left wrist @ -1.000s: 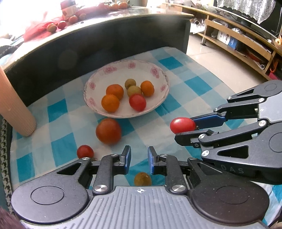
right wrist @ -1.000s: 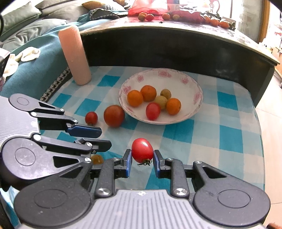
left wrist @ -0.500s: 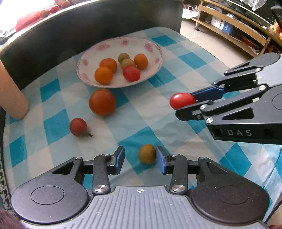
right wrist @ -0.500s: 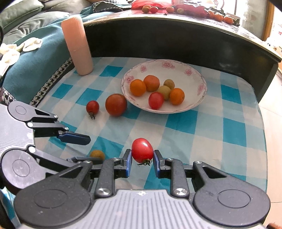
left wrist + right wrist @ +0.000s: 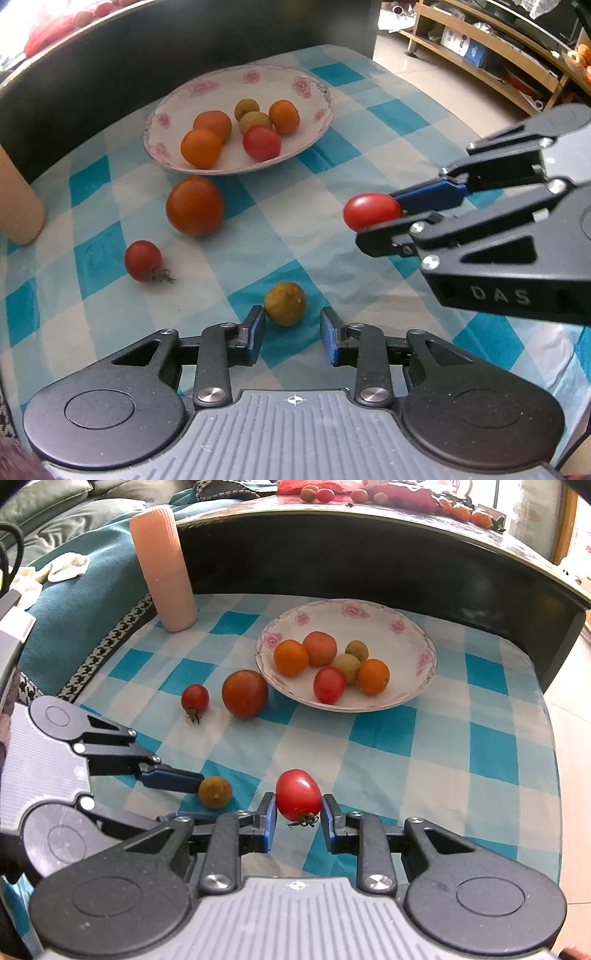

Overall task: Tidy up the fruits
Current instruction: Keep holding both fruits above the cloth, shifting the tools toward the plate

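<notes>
Jaws of the right gripper [image 5: 298,818] clamp a red cherry tomato [image 5: 298,794], held above the checked cloth [image 5: 424,760] well in front of the plate [image 5: 421,686]. Jaws of the left gripper [image 5: 293,330] stand wide, flanking a brownish-green fruit [image 5: 284,303] without touching it. Open cloth stretches to the plate's right up to the bench edge; a dark curved wall [image 5: 369,565] rises behind the plate. The plate holds three orange fruits, two greenish ones and a red tomato. Left of the plate lie a large tomato [image 5: 245,693] and a small stemmed tomato [image 5: 194,698].
</notes>
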Available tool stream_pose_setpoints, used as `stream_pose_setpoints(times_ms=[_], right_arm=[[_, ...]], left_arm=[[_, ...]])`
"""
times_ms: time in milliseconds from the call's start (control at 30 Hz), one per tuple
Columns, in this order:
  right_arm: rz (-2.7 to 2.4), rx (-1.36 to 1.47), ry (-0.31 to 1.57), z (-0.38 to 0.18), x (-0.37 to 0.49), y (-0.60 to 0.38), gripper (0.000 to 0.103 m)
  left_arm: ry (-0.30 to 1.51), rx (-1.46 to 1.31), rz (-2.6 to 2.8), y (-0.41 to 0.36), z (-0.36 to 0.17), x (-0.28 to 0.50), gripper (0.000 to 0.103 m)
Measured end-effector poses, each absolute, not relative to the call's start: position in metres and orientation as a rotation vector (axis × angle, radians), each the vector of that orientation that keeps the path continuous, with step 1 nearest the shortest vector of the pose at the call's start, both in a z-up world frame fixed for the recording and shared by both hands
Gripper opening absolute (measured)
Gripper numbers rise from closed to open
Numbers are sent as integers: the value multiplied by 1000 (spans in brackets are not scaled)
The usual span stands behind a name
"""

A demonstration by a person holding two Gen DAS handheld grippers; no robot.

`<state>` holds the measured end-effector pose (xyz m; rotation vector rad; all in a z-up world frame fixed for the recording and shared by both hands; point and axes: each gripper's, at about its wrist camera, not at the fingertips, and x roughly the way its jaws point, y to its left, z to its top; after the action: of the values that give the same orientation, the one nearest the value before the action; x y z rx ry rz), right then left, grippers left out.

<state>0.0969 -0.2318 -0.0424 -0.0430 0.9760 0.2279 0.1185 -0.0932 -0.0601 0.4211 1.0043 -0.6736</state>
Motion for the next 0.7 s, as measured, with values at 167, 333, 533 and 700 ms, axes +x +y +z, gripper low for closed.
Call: stream_pose_setpoints(times_ms=[167, 333, 533, 700], right_arm=[[222, -42, 979, -43, 97, -233, 42], [218, -40, 974, -43, 96, -236, 42], [215, -41, 970, -43, 95, -234, 42], [207, -43, 953, -40, 97, -234, 42]], left_arm=[[1002, 419, -671, -97, -63, 125, 43], [996, 445, -671, -100, -62, 122, 39], [982, 459, -669, -102, -58, 118, 34], [957, 460, -661, -103, -50, 117, 34]])
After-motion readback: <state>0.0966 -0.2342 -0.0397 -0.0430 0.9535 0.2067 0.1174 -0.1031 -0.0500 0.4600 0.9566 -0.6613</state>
